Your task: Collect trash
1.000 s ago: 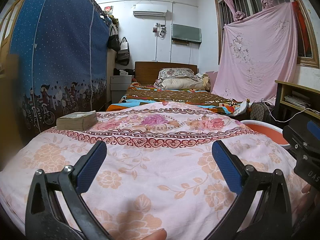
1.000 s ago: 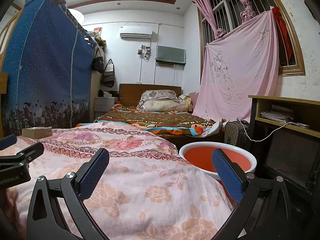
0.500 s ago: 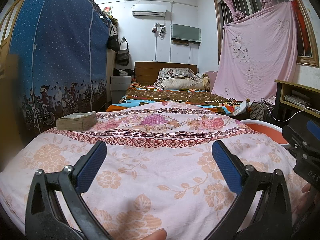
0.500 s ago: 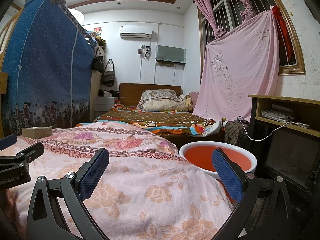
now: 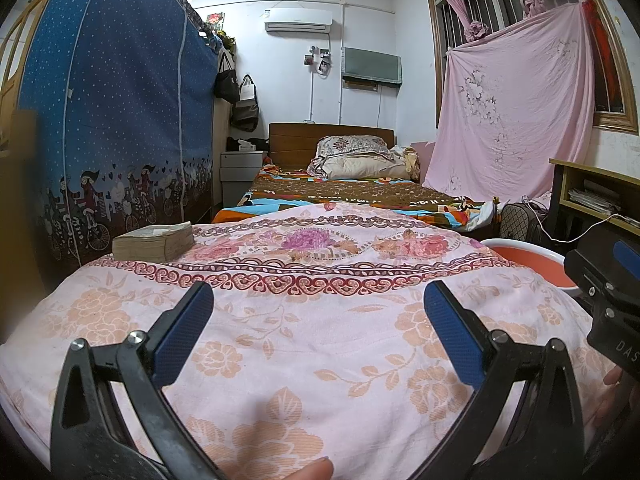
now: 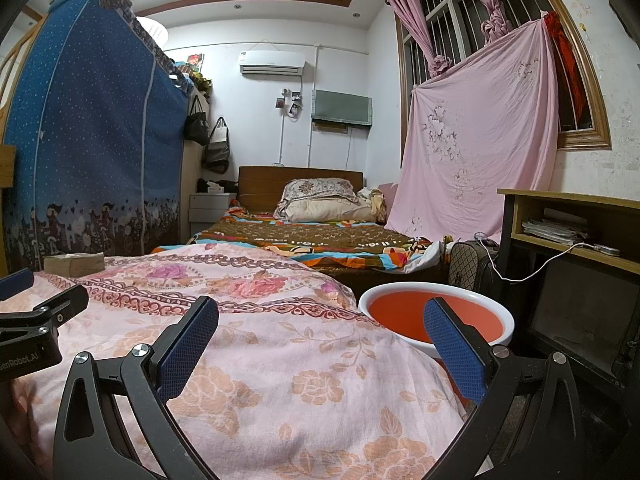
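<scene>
- Grippers hover side by side over the near end of a bed with a pink floral cover (image 5: 320,320).
- The left gripper (image 5: 318,334) has its fingers spread wide, holding nothing.
- The right gripper (image 6: 320,338) likewise has fingers spread and empty.
- A worn paper block (image 5: 154,241) lies on the cover's far left edge.
- A red basin (image 6: 434,318) sits low to the bed's right.

Both views are taken low over the pink floral bedspread (image 5: 320,320), aimed at the far bed (image 6: 304,236). Right view is offset toward the basin (image 6: 436,316); bedspread, book (image 5: 154,240) and basin are shared.
</scene>
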